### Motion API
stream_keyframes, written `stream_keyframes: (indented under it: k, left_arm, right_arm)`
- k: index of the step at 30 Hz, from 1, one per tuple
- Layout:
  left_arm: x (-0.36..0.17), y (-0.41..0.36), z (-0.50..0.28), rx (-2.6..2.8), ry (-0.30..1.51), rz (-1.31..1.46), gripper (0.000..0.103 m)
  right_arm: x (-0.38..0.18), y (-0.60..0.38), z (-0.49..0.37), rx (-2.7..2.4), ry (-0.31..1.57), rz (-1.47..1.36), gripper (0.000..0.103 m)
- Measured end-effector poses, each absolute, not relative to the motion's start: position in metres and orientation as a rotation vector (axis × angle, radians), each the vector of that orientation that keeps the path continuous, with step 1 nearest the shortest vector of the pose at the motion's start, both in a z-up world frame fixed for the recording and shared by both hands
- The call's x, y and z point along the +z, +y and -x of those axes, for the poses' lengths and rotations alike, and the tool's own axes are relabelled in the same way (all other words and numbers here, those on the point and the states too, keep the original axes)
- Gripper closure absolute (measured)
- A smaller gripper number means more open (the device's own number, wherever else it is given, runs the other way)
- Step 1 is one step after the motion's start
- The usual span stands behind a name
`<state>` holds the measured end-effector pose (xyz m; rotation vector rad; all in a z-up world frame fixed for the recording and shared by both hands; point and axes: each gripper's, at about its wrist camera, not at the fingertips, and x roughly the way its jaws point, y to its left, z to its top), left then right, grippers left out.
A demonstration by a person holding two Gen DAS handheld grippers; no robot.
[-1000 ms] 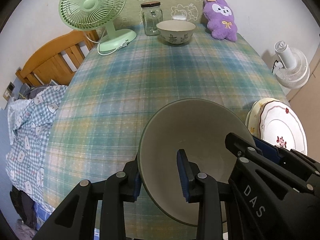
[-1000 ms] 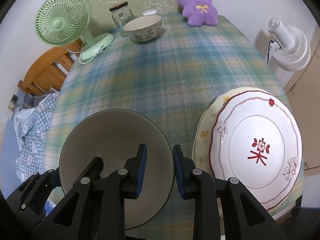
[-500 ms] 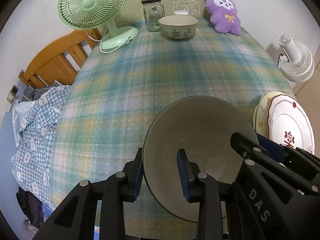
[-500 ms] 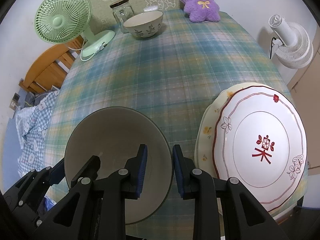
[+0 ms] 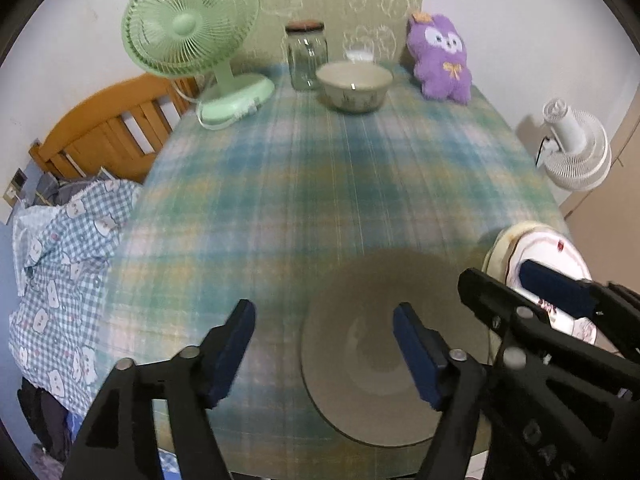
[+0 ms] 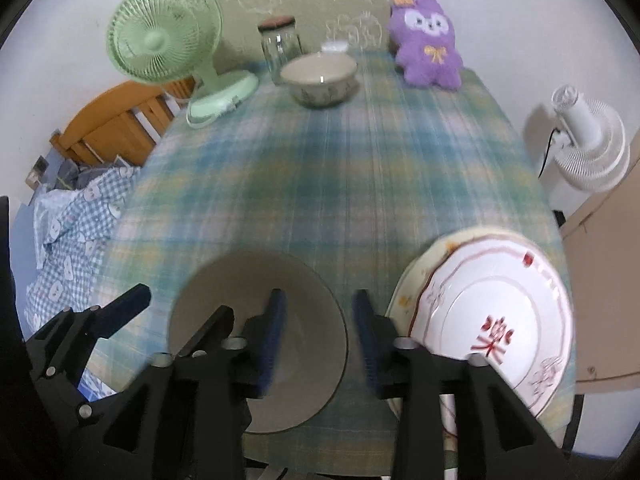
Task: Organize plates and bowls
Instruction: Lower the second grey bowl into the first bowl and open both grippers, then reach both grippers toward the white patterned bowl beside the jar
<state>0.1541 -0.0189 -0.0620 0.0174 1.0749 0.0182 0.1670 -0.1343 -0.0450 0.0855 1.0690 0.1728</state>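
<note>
Over the grey bowl (image 5: 372, 360), both tongs (image 5: 324, 344) (image 6: 318, 336) have just opened, releasing its rim.

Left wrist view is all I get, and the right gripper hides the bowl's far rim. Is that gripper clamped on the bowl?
Observer: No. The right gripper has just been opening; its jaws straddle the bowl rim without pressing on it.
Operator: What about the plates behind it?
Observer: The white plate has a red flower mark at its centre and lies on a cream plate.
Operator: And my own gripper?
Observer: The left gripper has just been opening too, with the rim between its jaws. Its outer finger stands clear of the bowl, with tablecloth showing between them.
</note>
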Motion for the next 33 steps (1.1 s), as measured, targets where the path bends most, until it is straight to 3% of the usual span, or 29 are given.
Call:
stream_keyframes:
  k: [2, 5, 20, 33]
  left_arm:
    - [-0.049, -0.015, -0.157, 0.003, 1.044, -0.01, 0.022]
    - [-0.028, -0.011, -0.163, -0.022, 0.994, -0.026, 0.019]
    - [0.043, 0.011, -0.223, -0.089, 0.853, -0.013, 0.015]
    - [0.028, -0.001, -0.307, -0.01, 0.838, 0.016, 0.015]
  right_arm:
    - [-0.03, -0.135, -0.167, 0.164, 1.028, -0.1, 0.036]
    - [-0.008, -0.131, -0.172, 0.141, 0.995, -0.096, 0.033]
    - [0.071, -0.118, -0.228, 0.058, 0.823, -0.099, 0.033]
    - [0.059, -0.129, -0.326, 0.108, 0.806, -0.02, 0.033]
